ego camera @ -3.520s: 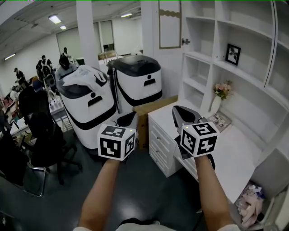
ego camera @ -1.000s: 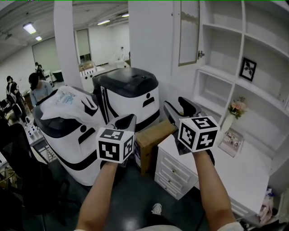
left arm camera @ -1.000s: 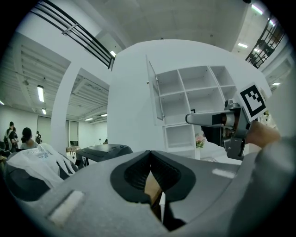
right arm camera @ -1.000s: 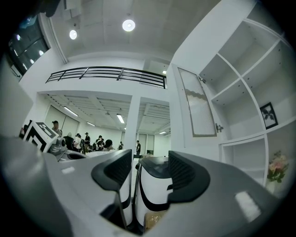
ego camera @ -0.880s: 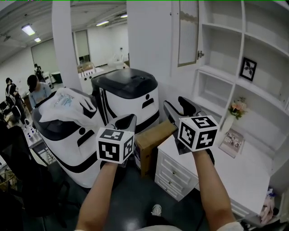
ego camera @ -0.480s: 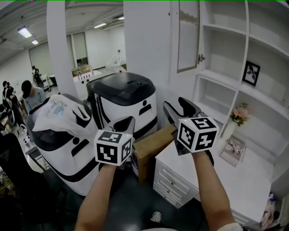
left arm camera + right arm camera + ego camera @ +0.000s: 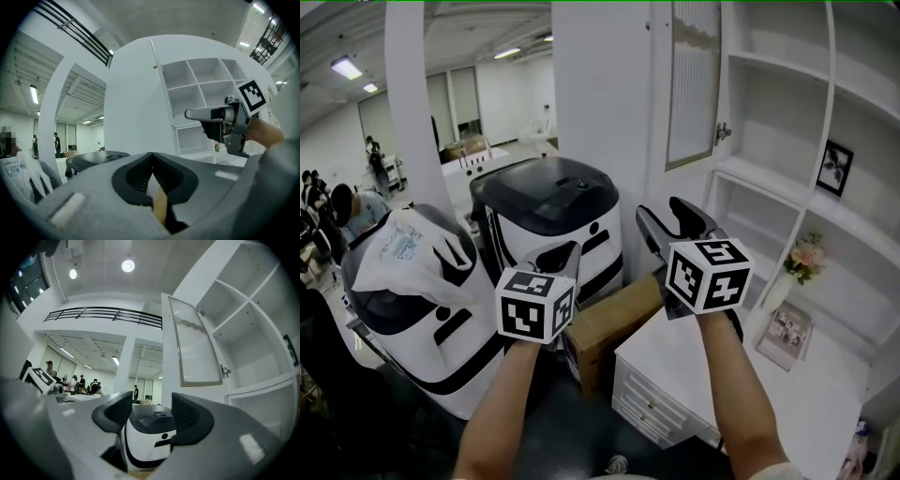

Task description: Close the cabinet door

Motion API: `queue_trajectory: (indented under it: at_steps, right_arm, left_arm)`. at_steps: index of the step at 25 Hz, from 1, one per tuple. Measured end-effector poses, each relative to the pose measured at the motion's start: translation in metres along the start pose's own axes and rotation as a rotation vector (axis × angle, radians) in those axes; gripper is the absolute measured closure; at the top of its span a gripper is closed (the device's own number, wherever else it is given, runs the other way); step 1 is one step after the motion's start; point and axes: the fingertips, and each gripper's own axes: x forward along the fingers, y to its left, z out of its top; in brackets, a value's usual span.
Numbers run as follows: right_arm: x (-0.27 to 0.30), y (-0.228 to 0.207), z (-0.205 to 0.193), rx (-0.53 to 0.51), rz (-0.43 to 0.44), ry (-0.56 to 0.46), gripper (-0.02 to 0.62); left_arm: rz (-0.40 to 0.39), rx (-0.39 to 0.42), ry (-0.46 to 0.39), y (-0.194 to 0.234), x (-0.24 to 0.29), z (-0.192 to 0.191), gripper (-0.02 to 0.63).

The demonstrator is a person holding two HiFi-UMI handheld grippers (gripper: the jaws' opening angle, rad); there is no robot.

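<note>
The cabinet door (image 7: 694,84) is a white frame with ribbed glass, swung open from the white shelf unit (image 7: 778,84), with a small metal knob (image 7: 724,131) at its lower right. In the right gripper view the door (image 7: 194,348) stands up and to the right of the jaws. My right gripper (image 7: 670,216) is held below the door and apart from it; its jaws are opening with nothing between them (image 7: 151,412). My left gripper (image 7: 565,253) hovers to its left, its pads pressed together and empty (image 7: 152,169).
Two white-and-black machines (image 7: 558,211) (image 7: 412,281) stand left of the cabinet, with a cardboard box (image 7: 609,323) beside a white desk with drawers (image 7: 666,370). The shelves hold a picture frame (image 7: 834,167) and a flower vase (image 7: 802,262). People stand far back left.
Both grippers and the camera have moved forward toward the cabinet; the open door looks larger and nearer. The left jaws stayed shut.
</note>
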Motion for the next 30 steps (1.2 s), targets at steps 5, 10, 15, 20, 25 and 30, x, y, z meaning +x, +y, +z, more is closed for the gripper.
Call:
queue_trajectory:
  at_steps: [5, 10, 15, 20, 25, 30]
  right_arm:
    - [0.021, -0.016, 0.005, -0.007, 0.004, -0.013, 0.342]
    - [0.036, -0.030, 0.006, -0.014, -0.007, -0.015, 0.339]
    - [0.045, -0.038, 0.008, -0.018, -0.036, -0.020, 0.333]
    - [0.056, -0.044, 0.011, -0.030, -0.088, -0.025, 0.328]
    - [0.066, -0.048, 0.011, -0.046, -0.160, -0.017, 0.328]
    - [0.070, -0.054, 0.010, -0.053, -0.251, -0.002, 0.328]
  left_arm:
    - [0.008, 0.007, -0.005, 0.008, 0.026, 0.006, 0.606]
    - [0.001, 0.006, -0.009, 0.009, 0.045, 0.009, 0.606]
    - [-0.030, 0.004, -0.006, 0.009, 0.060, 0.004, 0.606]
    - [-0.082, 0.005, -0.012, 0.014, 0.076, 0.003, 0.606]
    - [-0.163, 0.017, -0.022, 0.019, 0.095, 0.004, 0.606]
    - [-0.267, 0.025, -0.041, 0.019, 0.113, 0.009, 0.606]
